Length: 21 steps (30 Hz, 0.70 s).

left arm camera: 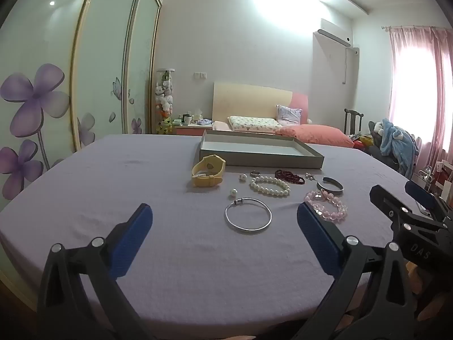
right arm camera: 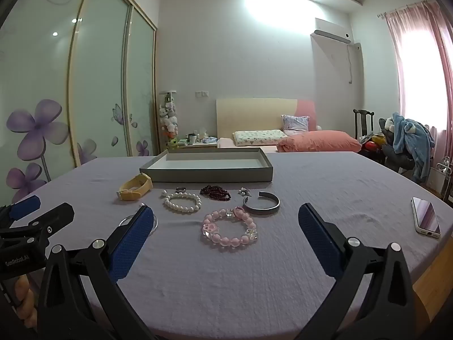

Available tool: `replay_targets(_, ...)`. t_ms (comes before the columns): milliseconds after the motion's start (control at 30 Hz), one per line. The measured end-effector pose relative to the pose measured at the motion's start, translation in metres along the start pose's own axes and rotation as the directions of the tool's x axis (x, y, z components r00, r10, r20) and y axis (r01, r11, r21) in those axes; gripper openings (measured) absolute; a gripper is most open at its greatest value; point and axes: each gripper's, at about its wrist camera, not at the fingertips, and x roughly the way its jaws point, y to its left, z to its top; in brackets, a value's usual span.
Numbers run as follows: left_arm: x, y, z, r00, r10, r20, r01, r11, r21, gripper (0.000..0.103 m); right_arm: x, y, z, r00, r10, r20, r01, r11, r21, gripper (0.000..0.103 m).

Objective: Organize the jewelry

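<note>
Left wrist view shows nothing sorted yet, as far as I can judge: the grey tray [left arm camera: 260, 153] at the far side of the table [left arm camera: 113, 192] looks empty inside, and every piece lies on the purple cloth in front of it. Nearest the tray's left corner is the yellow watch [left arm camera: 208, 173], close against its front wall. To its right sit a small ring [left arm camera: 255, 173], two loose pearls, the dark red bead bracelet [left arm camera: 289, 176] and a small silver piece too tiny to identify. Nearer the camera lie the pearl bracelet [left arm camera: 269, 186], the grey cuff [left arm camera: 330, 184], the pink bead bracelet [left arm camera: 327, 206] and the thin silver bangle [left arm camera: 248, 213].

The left claw [left arm camera: 225, 221] is spread wide and holds nothing, with the bangle lying between and just beyond its blue tips. The right claw [right arm camera: 226, 221] is likewise spread and empty, aimed at the pink bead bracelet. A phone [right arm camera: 426, 216] rests well apart near the table's right edge.

So the whole job appears to lie ahead: each item still needs lifting into the tray, and the bangle and pink bracelet look like the likeliest first picks.
</note>
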Motion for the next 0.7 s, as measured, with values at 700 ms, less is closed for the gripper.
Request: replay_targets(700,0.0004,-0.0002,0.0,1.0,0.001,-0.01,-0.001,1.0,0.0,0.099,0.0019,-0.0005,-0.0019,1.0,0.002,0.0,-0.002,1.0,0.004,0.101)
